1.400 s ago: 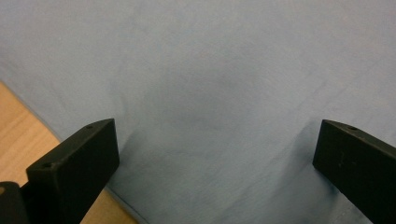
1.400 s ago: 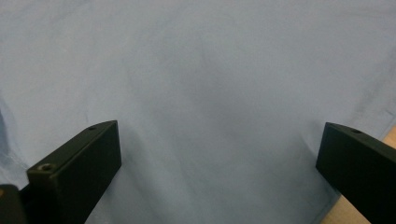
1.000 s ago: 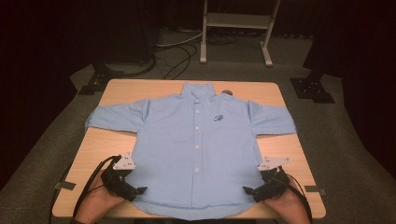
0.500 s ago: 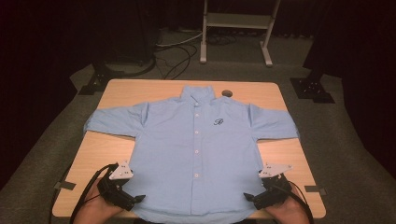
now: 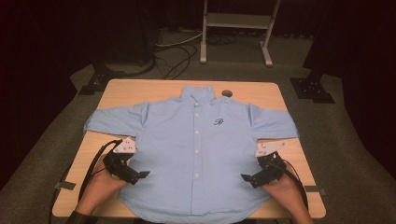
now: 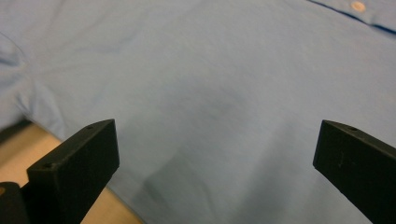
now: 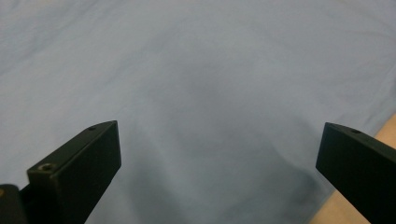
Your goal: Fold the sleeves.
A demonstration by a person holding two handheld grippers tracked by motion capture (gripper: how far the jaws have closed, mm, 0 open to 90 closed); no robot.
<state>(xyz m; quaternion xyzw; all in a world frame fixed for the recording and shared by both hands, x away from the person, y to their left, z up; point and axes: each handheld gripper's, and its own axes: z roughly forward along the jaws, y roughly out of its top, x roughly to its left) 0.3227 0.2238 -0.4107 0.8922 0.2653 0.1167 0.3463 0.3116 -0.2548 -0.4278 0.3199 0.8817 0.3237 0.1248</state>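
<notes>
Shirt [image 5: 196, 149] lies flat on the table [image 5: 140, 91]; left gripper [image 5: 140, 175] and right gripper [image 5: 246, 178] flank its hem, jaws wide; left gripper view catches a button [image 6: 358, 6].

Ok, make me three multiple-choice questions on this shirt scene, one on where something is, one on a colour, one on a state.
1. Where is the shirt?
A. Spread flat on the table
B. Hanging on a rack
C. Crumpled on the floor

2. What colour is the shirt?
A. Red
B. White
C. Light blue

3. How do the jaws of the left gripper and the right gripper stand?
A. Both shut on the cloth
B. Both open
C. One open, one shut

Answers:
1. A: the high view shows it laid out, sleeves spread, front up.
2. C: all views show pale blue cloth.
3. B: in each gripper view the two jaws stand wide apart over the cloth, with nothing pinched between them.
</notes>
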